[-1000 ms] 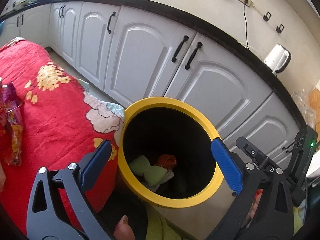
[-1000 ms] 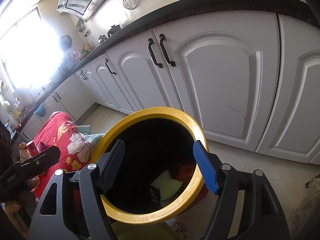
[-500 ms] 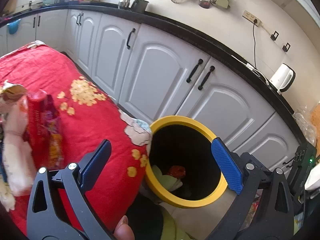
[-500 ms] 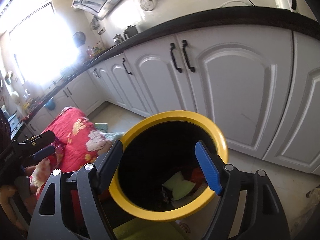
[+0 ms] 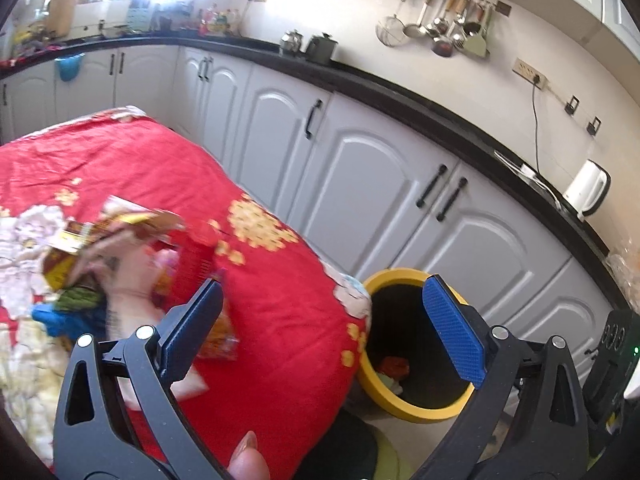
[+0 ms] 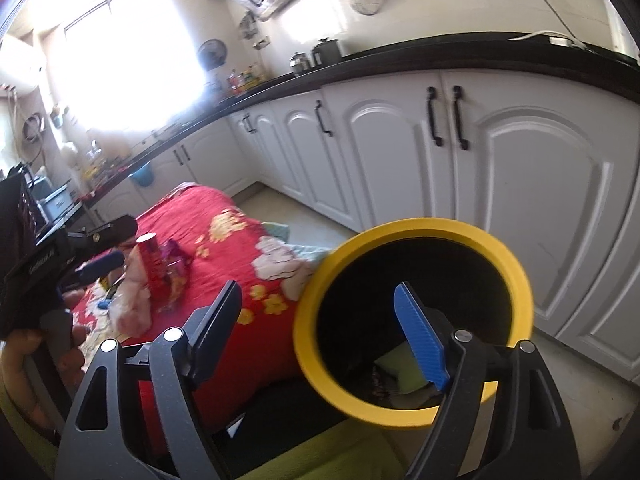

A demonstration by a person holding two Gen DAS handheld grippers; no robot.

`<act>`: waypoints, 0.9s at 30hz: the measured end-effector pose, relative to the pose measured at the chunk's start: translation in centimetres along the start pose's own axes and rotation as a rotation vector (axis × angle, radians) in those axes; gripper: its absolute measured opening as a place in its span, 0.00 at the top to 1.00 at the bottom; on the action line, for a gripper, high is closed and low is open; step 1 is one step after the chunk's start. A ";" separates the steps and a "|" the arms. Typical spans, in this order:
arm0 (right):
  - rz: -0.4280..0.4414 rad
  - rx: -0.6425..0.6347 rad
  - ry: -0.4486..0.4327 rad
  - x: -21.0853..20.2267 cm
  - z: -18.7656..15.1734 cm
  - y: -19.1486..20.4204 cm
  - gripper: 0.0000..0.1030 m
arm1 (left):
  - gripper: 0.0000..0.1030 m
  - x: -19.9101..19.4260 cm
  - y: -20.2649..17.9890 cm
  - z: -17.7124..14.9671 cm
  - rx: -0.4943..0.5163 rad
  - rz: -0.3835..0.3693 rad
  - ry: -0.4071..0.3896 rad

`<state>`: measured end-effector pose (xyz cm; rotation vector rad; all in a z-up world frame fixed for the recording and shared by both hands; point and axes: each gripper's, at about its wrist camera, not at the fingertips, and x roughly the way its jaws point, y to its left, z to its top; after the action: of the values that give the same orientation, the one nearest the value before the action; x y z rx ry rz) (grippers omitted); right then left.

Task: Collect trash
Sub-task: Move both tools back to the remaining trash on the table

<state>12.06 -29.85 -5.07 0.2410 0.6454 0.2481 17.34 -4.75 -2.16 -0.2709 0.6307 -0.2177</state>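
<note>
left gripper (image 5: 320,328): ribbed blue pads apart, empty | right gripper (image 6: 320,332): just widening, empty | bin (image 6: 416,240): round, yellow-rimmed | wrappers (image 5: 132,248): crinkly, on red floral cloth (image 5: 280,300)

White cabinets (image 5: 372,184) under a black countertop (image 5: 400,96) line the kitchen; a window (image 6: 120,52) glares bright.

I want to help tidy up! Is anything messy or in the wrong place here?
Yes. A heap of snack wrappers and crumpled bags lies on the red flowered cloth instead of in the yellow bin beside it, which already holds some trash. The heap is blurred, so single pieces are hard to name. Nothing looks spilled or broken.
</note>
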 end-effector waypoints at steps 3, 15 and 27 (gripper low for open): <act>0.019 -0.019 0.011 0.2 -0.1 1.3 0.26 | 0.11 -0.9 1.0 0.4 0.002 0.025 -0.024; 0.124 -0.096 0.062 1.8 -0.9 7.4 0.24 | 0.11 -3.5 5.3 0.9 -0.001 0.104 -0.066; 0.257 -0.151 0.147 5.0 -2.2 13.4 0.24 | 0.11 -3.5 8.5 1.7 0.087 0.189 -0.032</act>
<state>12.50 -15.42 -5.55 0.1613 0.7372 0.5637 16.60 4.51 -1.62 -0.1299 0.6092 -0.0582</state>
